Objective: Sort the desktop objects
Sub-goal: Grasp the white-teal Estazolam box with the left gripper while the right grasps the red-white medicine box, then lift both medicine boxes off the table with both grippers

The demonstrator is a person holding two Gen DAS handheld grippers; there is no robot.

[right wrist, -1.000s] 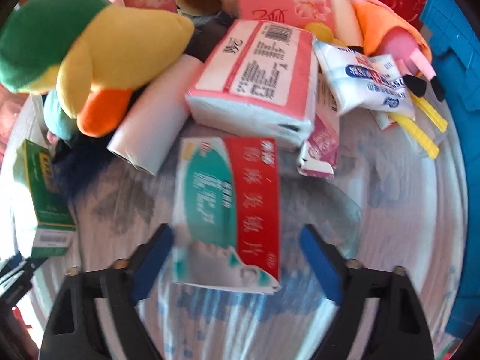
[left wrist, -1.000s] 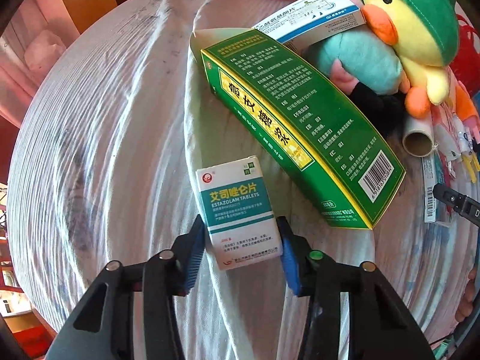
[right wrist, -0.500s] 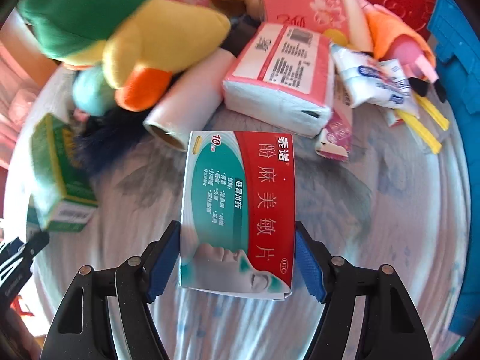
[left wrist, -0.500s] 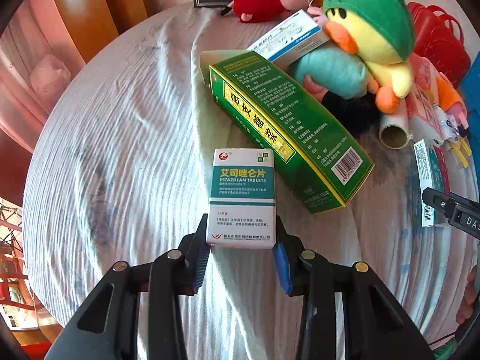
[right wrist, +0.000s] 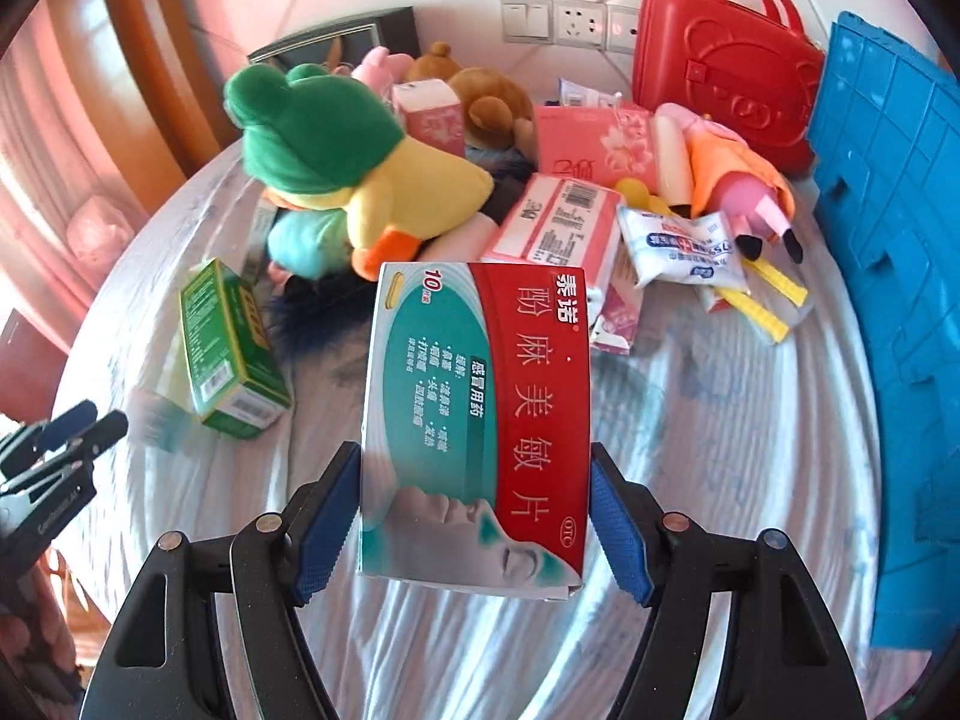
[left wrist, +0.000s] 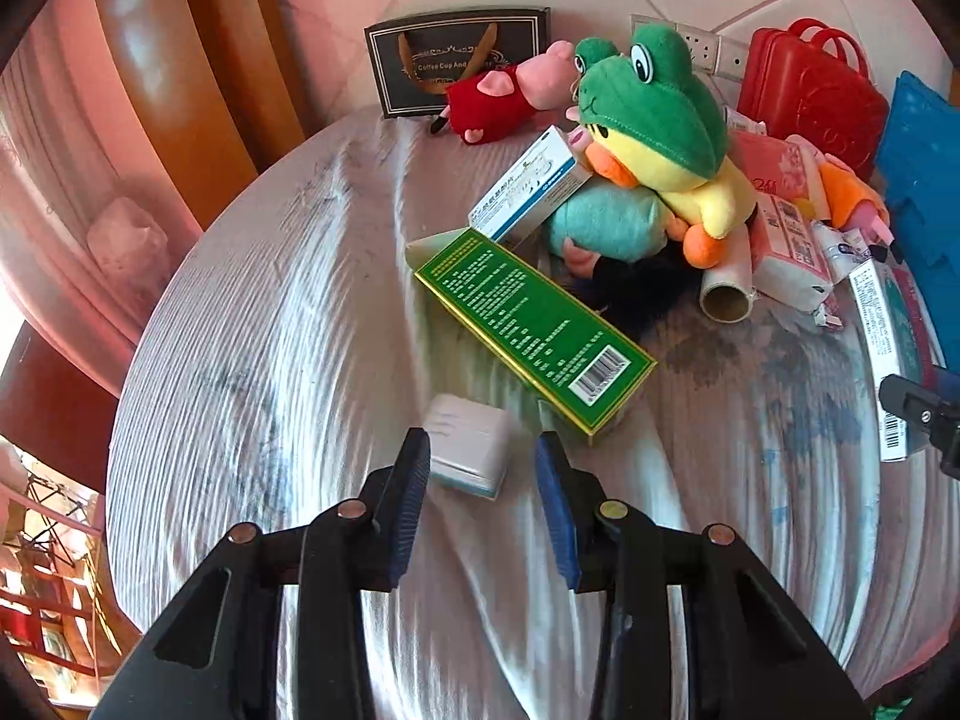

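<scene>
White cloth covers the round desk (left wrist: 252, 360). In the left wrist view, the left gripper (left wrist: 483, 468) is closing, jaws narrow; a small white box (left wrist: 468, 441), blurred and label unreadable, sits between them, apparently untouched by the pads. At one o'clock lies a green carton (left wrist: 534, 324), behind it a frog-hooded plush (left wrist: 654, 114). In the right wrist view, the right gripper (right wrist: 477, 516) clamps a red-and-teal medicine box (right wrist: 480, 420), which hides the desk behind. At twelve o'clock a toy pile; the blue crate (right wrist: 888, 276) at three is cut off.
</scene>
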